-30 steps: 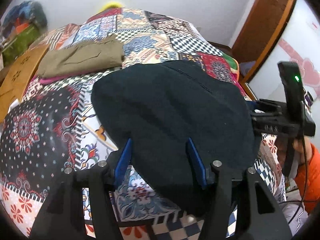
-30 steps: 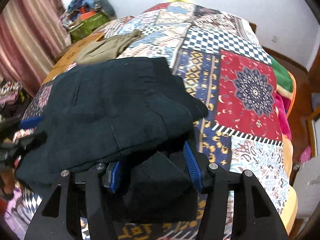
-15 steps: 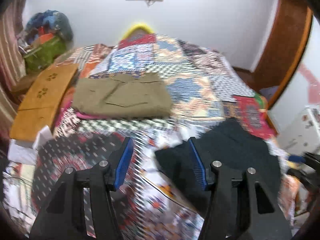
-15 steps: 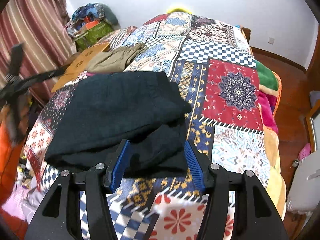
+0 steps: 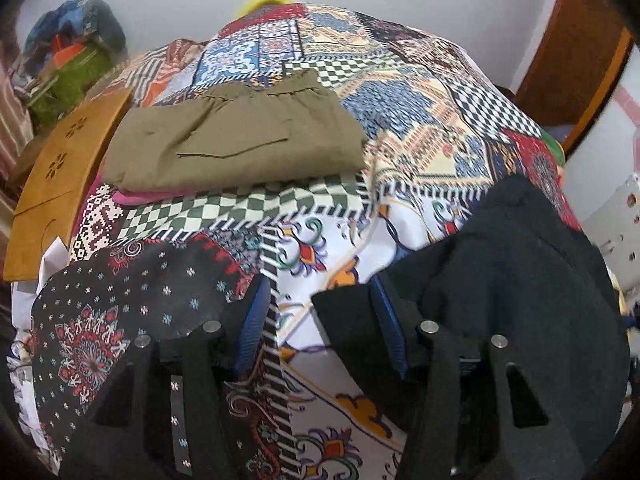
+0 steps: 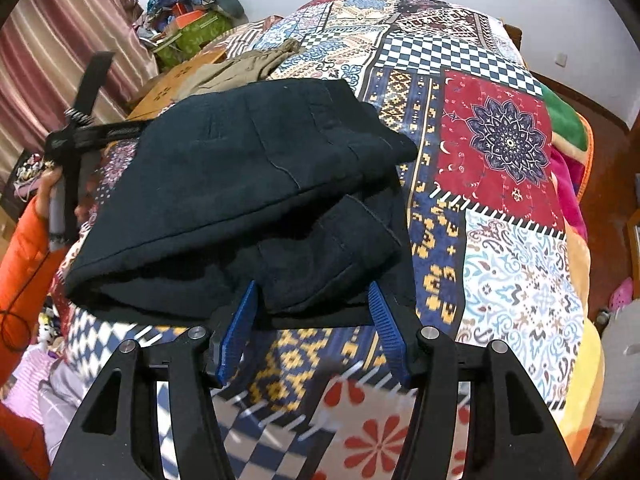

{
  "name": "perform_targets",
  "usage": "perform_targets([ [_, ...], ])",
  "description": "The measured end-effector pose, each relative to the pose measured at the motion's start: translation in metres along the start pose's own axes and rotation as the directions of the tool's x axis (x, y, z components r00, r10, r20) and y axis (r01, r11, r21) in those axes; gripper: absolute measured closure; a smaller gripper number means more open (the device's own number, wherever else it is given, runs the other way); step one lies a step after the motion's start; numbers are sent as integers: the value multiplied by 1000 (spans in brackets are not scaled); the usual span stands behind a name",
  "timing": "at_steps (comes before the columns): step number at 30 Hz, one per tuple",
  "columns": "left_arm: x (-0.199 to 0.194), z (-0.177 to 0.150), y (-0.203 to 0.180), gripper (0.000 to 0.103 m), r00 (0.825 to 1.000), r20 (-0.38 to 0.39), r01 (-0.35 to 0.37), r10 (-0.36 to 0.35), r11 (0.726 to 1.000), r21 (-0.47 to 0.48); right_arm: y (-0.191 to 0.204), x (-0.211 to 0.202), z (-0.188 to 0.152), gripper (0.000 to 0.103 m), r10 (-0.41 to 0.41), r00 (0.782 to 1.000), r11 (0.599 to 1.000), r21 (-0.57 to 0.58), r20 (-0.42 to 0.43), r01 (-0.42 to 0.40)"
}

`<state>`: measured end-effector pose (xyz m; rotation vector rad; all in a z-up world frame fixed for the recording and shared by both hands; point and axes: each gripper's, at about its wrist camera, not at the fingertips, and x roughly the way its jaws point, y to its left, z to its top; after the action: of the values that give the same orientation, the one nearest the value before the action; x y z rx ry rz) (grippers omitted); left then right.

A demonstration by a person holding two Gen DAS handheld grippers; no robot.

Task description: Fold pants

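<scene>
The dark navy pants (image 6: 248,200) lie folded in layers on the patchwork bedspread (image 6: 500,140), near the bed's front edge. My right gripper (image 6: 312,320) is open and empty, its blue pads just in front of the pants' near edge. My left gripper (image 5: 320,320) is open and empty, low over the bedspread at the pants' left side (image 5: 520,280); its right finger overlaps the fabric's corner. The left gripper's body (image 6: 80,136) also shows in the right wrist view, beyond the pants on the left.
Folded olive pants (image 5: 236,144) lie farther up the bed on a pink cloth. A brown cardboard piece (image 5: 60,176) leans at the bed's left edge. A clutter pile (image 6: 188,12) sits by the striped curtain. A wooden door frame (image 5: 576,52) stands at right.
Both grippers have let go of the dark pants and drawn back. The left gripper swung left off the pants and then dropped low beside them. The pants now lie folded on the bed.
</scene>
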<state>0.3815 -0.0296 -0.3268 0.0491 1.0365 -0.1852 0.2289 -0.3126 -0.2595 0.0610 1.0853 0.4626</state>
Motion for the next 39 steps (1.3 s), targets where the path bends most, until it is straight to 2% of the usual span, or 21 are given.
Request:
perform_targets([
  [7,-20,-24,-16,64,1000,0,14,-14,997,75,-17,15,19,50,-44,999,999,21,18,44],
  [15,-37,-50,-33,67,996,4,90,-91,994,63,-48,40,54,50,-120,993,991,58,23,118],
  [19,-43,-56,-48,72,996,14,87,-89,993,85,-53,34,58,51,-126,992,989,78,31,123],
  [23,-49,-60,-55,72,987,12,160,-161,985,64,-56,9,52,51,-107,992,990,99,67,100],
  [28,-59,-63,-66,72,984,14,176,-178,982,73,-42,-28,42,51,-121,985,991,76,126,112],
  [31,-71,-59,-60,72,985,32,166,-168,984,60,-31,-44,42,51,-113,981,993,52,158,106],
  [36,-95,-38,-40,72,985,93,146,-146,989,14,-7,-52,43,51,-57,978,998,-2,199,58],
  [39,-98,-24,-42,72,980,106,171,-171,985,12,9,-46,43,51,-15,980,999,-38,200,23],
])
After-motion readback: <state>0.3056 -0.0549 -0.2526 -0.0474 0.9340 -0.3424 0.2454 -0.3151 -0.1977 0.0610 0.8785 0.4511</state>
